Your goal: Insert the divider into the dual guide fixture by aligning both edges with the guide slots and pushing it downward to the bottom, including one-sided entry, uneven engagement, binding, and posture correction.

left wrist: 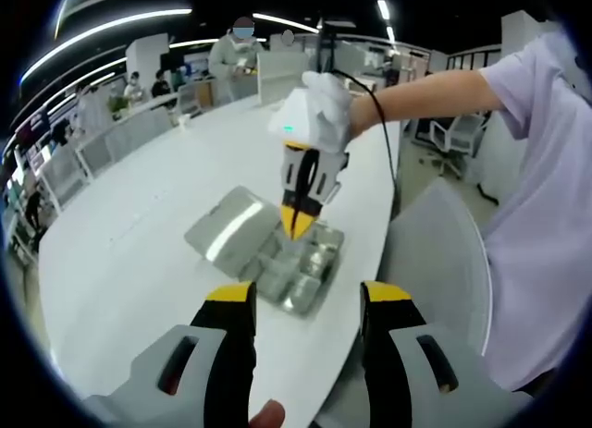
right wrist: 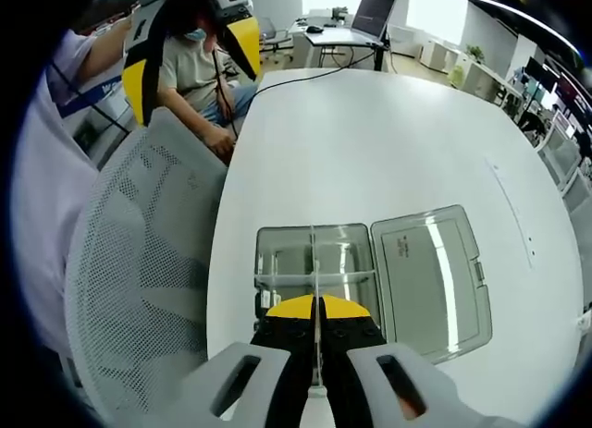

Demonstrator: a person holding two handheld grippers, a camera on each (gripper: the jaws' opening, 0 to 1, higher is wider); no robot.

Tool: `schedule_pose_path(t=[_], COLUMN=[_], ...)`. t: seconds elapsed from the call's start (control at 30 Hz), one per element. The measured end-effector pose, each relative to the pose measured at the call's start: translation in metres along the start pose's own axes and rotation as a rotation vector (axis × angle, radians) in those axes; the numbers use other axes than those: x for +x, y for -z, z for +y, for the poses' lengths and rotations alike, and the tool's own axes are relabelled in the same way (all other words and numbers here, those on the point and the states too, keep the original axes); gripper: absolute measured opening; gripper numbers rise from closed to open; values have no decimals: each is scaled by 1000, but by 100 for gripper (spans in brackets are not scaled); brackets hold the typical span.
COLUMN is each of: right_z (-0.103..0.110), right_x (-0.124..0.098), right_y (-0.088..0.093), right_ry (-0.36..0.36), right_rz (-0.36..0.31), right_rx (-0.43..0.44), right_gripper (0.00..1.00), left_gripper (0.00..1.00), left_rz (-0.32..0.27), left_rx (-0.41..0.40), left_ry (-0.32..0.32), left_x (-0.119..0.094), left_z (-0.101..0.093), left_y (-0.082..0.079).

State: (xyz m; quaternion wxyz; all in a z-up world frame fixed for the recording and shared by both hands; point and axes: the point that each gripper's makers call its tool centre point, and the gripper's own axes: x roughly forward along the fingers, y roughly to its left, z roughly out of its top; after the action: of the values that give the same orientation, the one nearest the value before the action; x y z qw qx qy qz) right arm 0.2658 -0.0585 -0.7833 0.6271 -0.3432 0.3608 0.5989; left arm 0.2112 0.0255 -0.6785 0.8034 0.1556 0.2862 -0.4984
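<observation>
Right gripper [right wrist: 315,319] has its yellow-tipped jaws pinched together on a thin clear divider [right wrist: 314,262], held edge-on over the box. In the left gripper view the same right gripper [left wrist: 298,220] comes down from a white-gloved hand [left wrist: 319,109], tips pointing into the clear plastic box [left wrist: 301,271]. Divider stands upright along the middle of the box [right wrist: 314,266], crossing a clear cross wall inside it; cannot tell how far down it sits or whether both edges are in the slots. Box rests on a white table [right wrist: 398,123] near the edge closest to the person. Its hinged clear lid [right wrist: 430,275] lies flat open, just beside the box and attached to it. Left gripper [left wrist: 307,303] hangs back from the box, jaws spread wide, nothing between them. A black cable [left wrist: 384,132] runs from the gloved hand down past the table edge. White mesh chair [right wrist: 139,262] stands against the table edge by the person's pale sleeve. A seated person in a grey-green shirt [right wrist: 199,72] is at the far end of the table, more desks and chairs behind.
</observation>
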Motion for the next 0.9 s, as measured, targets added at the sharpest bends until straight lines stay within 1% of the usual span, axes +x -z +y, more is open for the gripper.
schedule_pose_path(t=[0.57, 0.9], right_z=[-3, -2], right_x=[6, 6], right_y=[2, 1], right_ry=[-8, -14], right_rz=[6, -14], right_rx=[-13, 9], right_gripper=[0, 0], left_gripper=[43, 43], left_rz=[4, 4], left_rx=[-10, -12], left_ry=[-2, 2], left_x=[-1, 0], left_z=[3, 3], left_y=[2, 2])
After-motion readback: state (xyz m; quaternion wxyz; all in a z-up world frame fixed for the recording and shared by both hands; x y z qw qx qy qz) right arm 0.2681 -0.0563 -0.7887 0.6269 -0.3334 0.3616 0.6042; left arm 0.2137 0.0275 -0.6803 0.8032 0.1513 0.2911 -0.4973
